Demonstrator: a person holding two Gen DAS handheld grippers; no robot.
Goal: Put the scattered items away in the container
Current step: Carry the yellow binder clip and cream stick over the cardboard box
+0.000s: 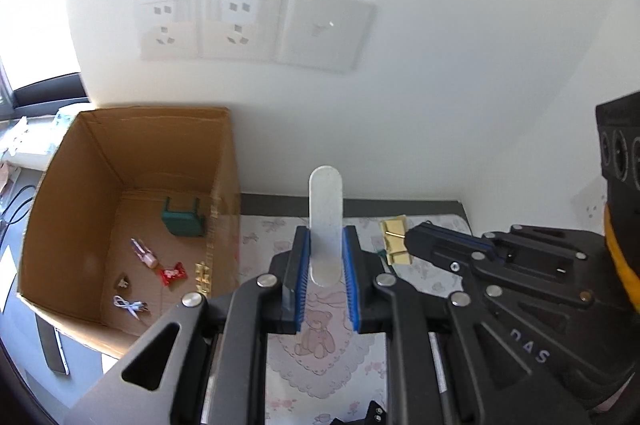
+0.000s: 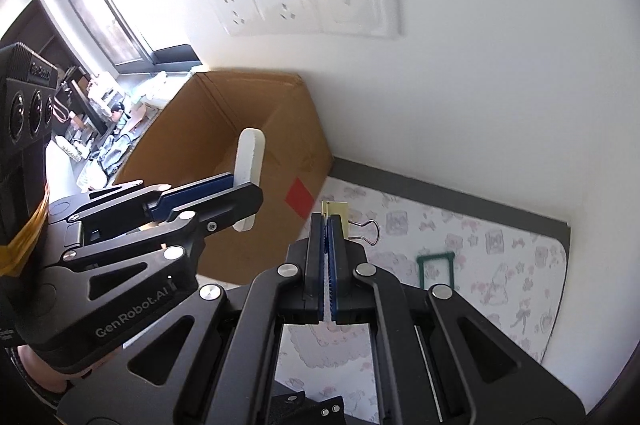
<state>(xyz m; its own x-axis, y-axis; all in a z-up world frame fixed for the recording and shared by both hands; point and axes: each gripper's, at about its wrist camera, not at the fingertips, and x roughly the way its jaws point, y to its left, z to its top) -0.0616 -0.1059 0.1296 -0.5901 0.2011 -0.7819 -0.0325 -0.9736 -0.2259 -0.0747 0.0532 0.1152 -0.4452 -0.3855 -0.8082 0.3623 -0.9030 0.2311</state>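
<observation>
My left gripper (image 1: 326, 249) is shut on a white flat oblong stick (image 1: 326, 221) held upright above the mat, right of the open cardboard box (image 1: 100, 161). The box holds a green toy stool (image 1: 183, 219), a red candy (image 1: 173, 273), a pink bottle (image 1: 145, 253) and other small items. My right gripper (image 2: 328, 221) is shut on a yellow binder clip (image 2: 338, 211), its wire handle (image 2: 366, 227) sticking out right. The clip (image 1: 394, 235) and right gripper (image 1: 416, 239) show in the left wrist view; the stick (image 2: 250, 161) and left gripper (image 2: 240, 191) show in the right wrist view.
A patterned pink-and-white mat (image 2: 480, 265) covers the table by the white wall. A small green frame (image 2: 435, 269) lies on the mat. Wall sockets (image 1: 240, 25) are above. A cluttered desk (image 2: 100, 129) and a window lie beyond the box.
</observation>
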